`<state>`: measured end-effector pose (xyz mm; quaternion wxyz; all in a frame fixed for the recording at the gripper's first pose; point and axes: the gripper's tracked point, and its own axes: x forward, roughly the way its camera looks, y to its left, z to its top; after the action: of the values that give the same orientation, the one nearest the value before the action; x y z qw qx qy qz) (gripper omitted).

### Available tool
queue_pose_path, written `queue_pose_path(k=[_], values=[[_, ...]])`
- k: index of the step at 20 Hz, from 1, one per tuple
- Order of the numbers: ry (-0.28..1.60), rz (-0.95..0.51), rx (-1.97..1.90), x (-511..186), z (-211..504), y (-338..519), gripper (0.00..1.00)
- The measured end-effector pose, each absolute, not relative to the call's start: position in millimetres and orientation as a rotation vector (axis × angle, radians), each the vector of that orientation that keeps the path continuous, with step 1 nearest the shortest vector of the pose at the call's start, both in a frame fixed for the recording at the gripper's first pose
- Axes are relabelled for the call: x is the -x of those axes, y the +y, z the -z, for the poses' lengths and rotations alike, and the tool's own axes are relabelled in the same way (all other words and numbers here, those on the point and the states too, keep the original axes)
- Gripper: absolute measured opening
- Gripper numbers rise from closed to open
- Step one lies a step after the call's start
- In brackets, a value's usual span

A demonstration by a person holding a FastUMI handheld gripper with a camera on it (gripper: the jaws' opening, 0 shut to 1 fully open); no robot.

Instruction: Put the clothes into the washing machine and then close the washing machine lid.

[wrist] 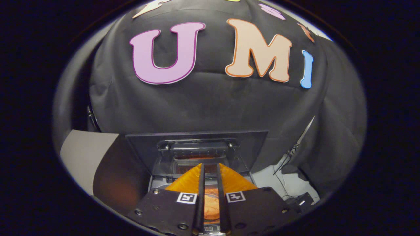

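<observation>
Black cloth hangs behind everything as the booth's wall. At the left sits a pale board. In the middle stands the washing machine, its lid tipped up and open at the back edge. The gripper hangs over the tub, its orange fingers a little apart with nothing between them. Orange clothes lie down in the tub, under the fingers. Cables trail at the right.

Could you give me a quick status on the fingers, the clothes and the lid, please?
Fingers nearly closed, narrow gap, gripping nothing. Washer just ahead, lid raised open. Orange cloth beneath the fingers, seemingly inside. Nothing blocking.
</observation>
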<state>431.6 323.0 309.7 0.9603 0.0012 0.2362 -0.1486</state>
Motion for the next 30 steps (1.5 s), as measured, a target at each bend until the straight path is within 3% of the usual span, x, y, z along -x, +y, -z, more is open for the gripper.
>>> queue_pose_path(k=[2,9,12,15,20,30], values=[[0.448,0.296,-0.022,-437.3,-319.5,325.4,0.27],[0.36,0.264,-0.063,-468.6,-344.7,340.9,0.77],[0.336,0.245,-0.073,-488.5,-350.2,348.0,0.81],[0.306,0.235,-0.08,-508.9,-356.1,353.6,0.97],[0.272,0.22,-0.103,-546.5,-355.0,360.2,0.98],[0.4,0.215,0.034,-567.9,-304.0,367.0,0.97]])
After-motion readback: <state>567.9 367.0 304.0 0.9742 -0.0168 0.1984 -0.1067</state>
